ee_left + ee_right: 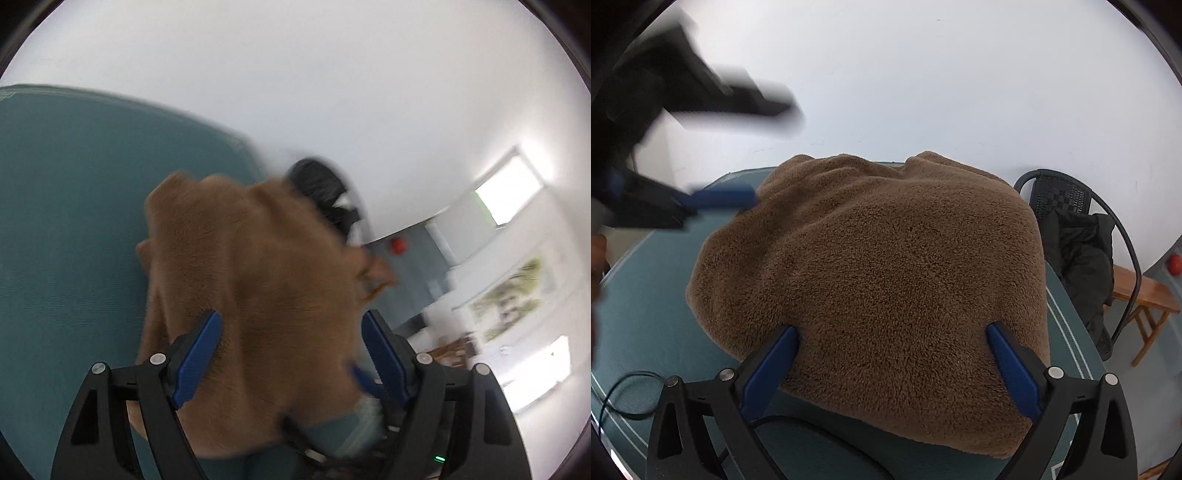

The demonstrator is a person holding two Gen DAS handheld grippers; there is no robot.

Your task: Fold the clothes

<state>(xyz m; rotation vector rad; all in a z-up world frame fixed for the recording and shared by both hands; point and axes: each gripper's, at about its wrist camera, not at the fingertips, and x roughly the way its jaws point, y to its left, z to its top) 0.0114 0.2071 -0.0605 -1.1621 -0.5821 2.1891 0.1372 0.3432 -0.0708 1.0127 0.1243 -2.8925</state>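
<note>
A brown fleece garment (879,266) lies in a folded, lumpy heap on the teal table (646,325). My right gripper (893,328) hovers over its near edge, the blue fingers spread wide on either side of the fleece and not pinching it. My left gripper (774,155) shows blurred at the heap's far left corner, jaws apart. In the left wrist view the fleece (251,266) fills the middle, blurred, beyond my left gripper (291,321), whose blue pads stand wide with no cloth pressed between them.
A black chair (1075,240) with a dark jacket draped on it stands off the table's right side, beside a wooden bench (1145,291). A black cable (628,398) loops on the table at near left. A white wall rises behind.
</note>
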